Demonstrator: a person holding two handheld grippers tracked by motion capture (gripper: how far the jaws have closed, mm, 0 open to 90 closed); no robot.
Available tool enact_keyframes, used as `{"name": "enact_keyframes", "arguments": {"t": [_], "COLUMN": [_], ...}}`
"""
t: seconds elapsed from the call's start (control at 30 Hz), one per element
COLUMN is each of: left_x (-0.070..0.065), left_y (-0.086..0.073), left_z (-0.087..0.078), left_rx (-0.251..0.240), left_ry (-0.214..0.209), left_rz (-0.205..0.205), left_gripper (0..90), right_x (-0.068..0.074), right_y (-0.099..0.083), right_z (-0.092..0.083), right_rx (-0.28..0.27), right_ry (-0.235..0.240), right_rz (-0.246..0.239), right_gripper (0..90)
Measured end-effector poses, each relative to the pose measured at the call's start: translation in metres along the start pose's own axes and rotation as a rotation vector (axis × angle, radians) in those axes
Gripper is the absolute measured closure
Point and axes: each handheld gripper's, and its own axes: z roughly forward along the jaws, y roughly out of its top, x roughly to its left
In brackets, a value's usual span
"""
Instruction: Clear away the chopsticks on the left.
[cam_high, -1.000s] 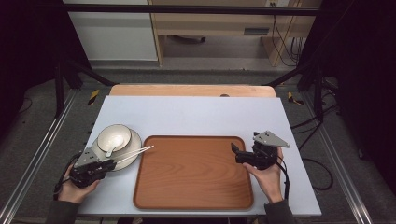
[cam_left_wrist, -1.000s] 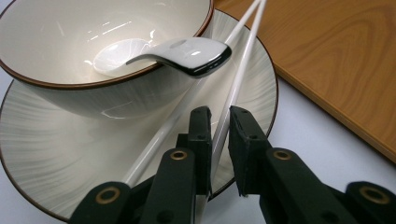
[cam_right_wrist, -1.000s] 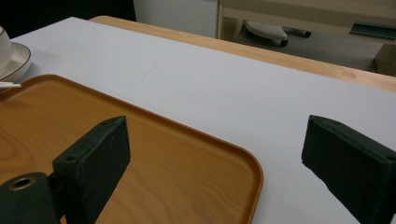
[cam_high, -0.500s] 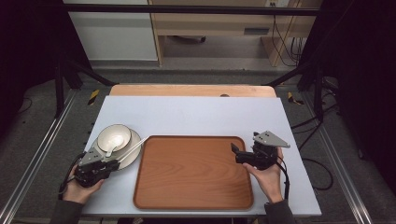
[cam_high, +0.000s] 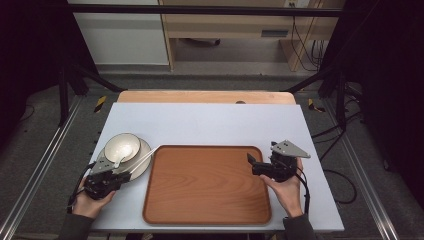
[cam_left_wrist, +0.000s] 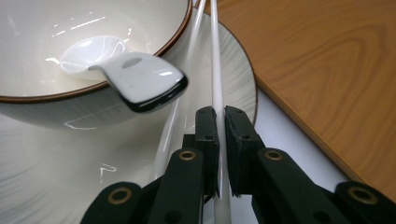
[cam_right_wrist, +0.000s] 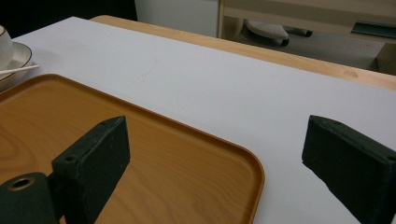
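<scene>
A white bowl (cam_high: 122, 144) with a brown rim sits on a white plate (cam_high: 141, 152) at the table's left. A white spoon (cam_left_wrist: 140, 81) rests in the bowl (cam_left_wrist: 56, 37), its handle over the rim. Two white chopsticks (cam_high: 145, 157) lie across the plate (cam_left_wrist: 238, 79) beside the bowl. My left gripper (cam_high: 126, 174) is at the plate's near edge, and in its own view the left gripper (cam_left_wrist: 220, 112) is shut on one chopstick (cam_left_wrist: 216, 70). My right gripper (cam_high: 251, 163) is open above the right edge of the wooden tray (cam_high: 207, 190), nothing between its jaws (cam_right_wrist: 219, 163).
The tray (cam_right_wrist: 140, 154) lies bare in the middle of the light grey table (cam_high: 210, 122). A strip of wooden tabletop (cam_high: 205, 97) runs along the far edge. Dark frame posts stand on both sides of the table.
The left gripper has shifted slightly at the plate's near edge, and the chopsticks' far tips have swung a little toward the far side. The right gripper has stayed put.
</scene>
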Motion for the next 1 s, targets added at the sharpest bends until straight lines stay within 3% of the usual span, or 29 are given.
{"name": "enact_keyframes", "arguments": {"t": [0.2,0.57,0.8,1.0], "left_x": [-0.01,-0.042,-0.067,-0.08], "left_y": [0.005,0.021,0.03,0.038], "left_z": [-0.006,-0.015,-0.012,-0.009], "left_rx": [-0.022,-0.108,-0.124,-0.142], "left_ry": [-0.008,0.002,0.042,0.085], "left_rz": [0.011,-0.038,-0.054,-0.086], "left_gripper": [84.1,84.1,84.1,84.1], "right_x": [-0.001,-0.003,-0.002,-0.002], "right_y": [0.0,0.001,0.001,0.001], "right_z": [-0.001,-0.004,-0.004,-0.005], "right_rx": [-0.004,-0.012,-0.01,-0.016], "right_ry": [-0.007,-0.022,-0.028,-0.022], "right_rz": [-0.002,0.007,0.004,0.014], "right_gripper": [6.8,5.3,5.3,5.7]}}
